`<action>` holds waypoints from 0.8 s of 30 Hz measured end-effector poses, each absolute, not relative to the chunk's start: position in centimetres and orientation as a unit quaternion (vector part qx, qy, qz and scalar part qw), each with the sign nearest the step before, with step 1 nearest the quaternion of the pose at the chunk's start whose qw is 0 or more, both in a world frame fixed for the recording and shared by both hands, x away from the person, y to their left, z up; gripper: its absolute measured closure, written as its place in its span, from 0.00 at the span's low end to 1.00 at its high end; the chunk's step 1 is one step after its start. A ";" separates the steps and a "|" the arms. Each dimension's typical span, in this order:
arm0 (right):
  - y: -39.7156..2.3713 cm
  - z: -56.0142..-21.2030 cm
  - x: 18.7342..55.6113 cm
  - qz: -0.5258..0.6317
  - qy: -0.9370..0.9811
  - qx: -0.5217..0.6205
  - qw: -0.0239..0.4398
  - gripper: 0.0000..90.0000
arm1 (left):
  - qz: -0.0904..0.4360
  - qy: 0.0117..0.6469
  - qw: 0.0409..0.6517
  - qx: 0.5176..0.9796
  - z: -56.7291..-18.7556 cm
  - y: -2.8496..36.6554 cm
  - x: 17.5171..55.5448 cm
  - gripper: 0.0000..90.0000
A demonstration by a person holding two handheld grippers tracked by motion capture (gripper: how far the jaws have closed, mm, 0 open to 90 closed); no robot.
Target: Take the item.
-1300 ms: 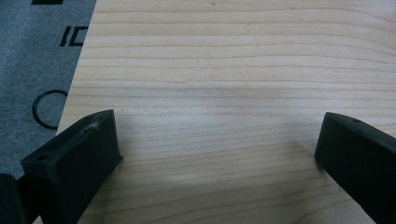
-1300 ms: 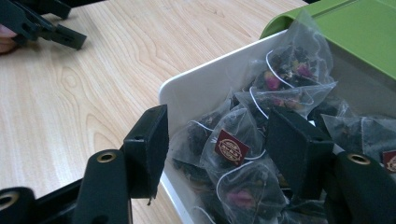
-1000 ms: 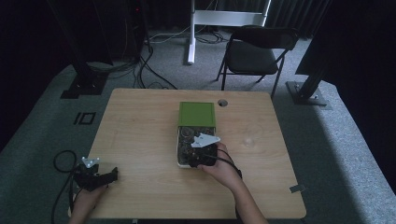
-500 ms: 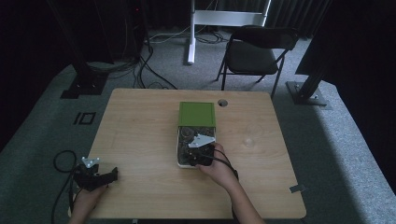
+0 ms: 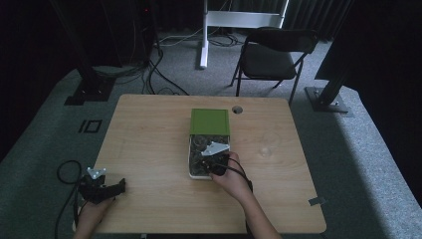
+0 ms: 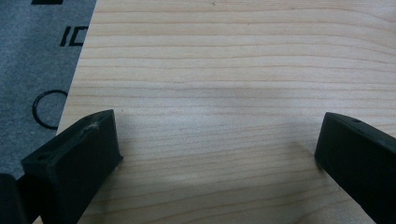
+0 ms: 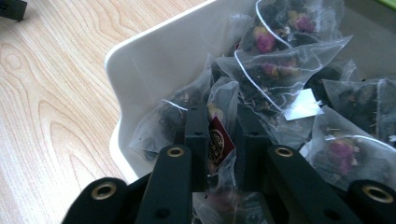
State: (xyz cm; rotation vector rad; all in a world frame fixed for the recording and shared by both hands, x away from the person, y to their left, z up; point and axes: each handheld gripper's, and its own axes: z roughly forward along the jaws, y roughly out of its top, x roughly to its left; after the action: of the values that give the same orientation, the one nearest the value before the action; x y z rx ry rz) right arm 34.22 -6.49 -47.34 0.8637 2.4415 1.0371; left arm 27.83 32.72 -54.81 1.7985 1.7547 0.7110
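Dark curtains and black stands ring the grey carpeted floor [image 5: 45, 149], with a folding chair [image 5: 271, 55] beyond the far edge of your light wooden table [image 5: 149, 129]. Near the middle of that table sits a white box [image 5: 189, 158] with its green lid [image 5: 209, 121] pushed toward the far end, so the near half lies open. Your right gripper [image 5: 211, 160] reaches into that open half, your hand just behind it at the box's near right corner. In the right gripper view the box's white wall [image 7: 154, 60] curves round a heap of clear mesh tea bags [image 7: 280, 65] filled with dark leaves and pink buds — several with white strings and a small white paper tag [image 7: 302, 103]. Your right jaws have just been closing, and they now pinch one tea bag [image 7: 219, 140] with a dark red label, which stands squeezed between the two black pads near the box's near wall. Your left gripper [image 5: 102, 186] rests at the table's near left corner, well apart from the box, its cable [image 5: 67, 172] looping over the carpet beside it. In the left gripper view its jaws stand wide apart over bare wood — nothing between them.
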 end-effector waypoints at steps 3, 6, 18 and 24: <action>-6.6 -47.0 34.2 0.374 0.857 0.310 0.174 0.89 | 0.263 0.649 0.263 0.663 -54.8 32.7 27.8 0.00; -6.8 -46.7 34.1 0.384 0.853 0.311 0.170 0.89 | 0.263 0.649 0.264 0.663 -54.8 32.7 27.8 0.00; -7.5 -45.7 33.7 0.406 0.845 0.307 0.163 0.89 | 0.263 0.649 0.263 0.664 -54.8 32.7 27.8 0.00; -7.8 -44.6 33.6 0.423 0.836 0.308 0.166 0.89 | 0.264 0.648 0.262 0.665 -54.8 32.7 27.8 0.00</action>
State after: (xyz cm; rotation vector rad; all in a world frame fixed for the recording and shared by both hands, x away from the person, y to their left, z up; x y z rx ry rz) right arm 33.56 -7.85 -44.61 0.8762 2.3800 1.2048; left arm 27.84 32.72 -54.81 1.7986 1.7536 0.7131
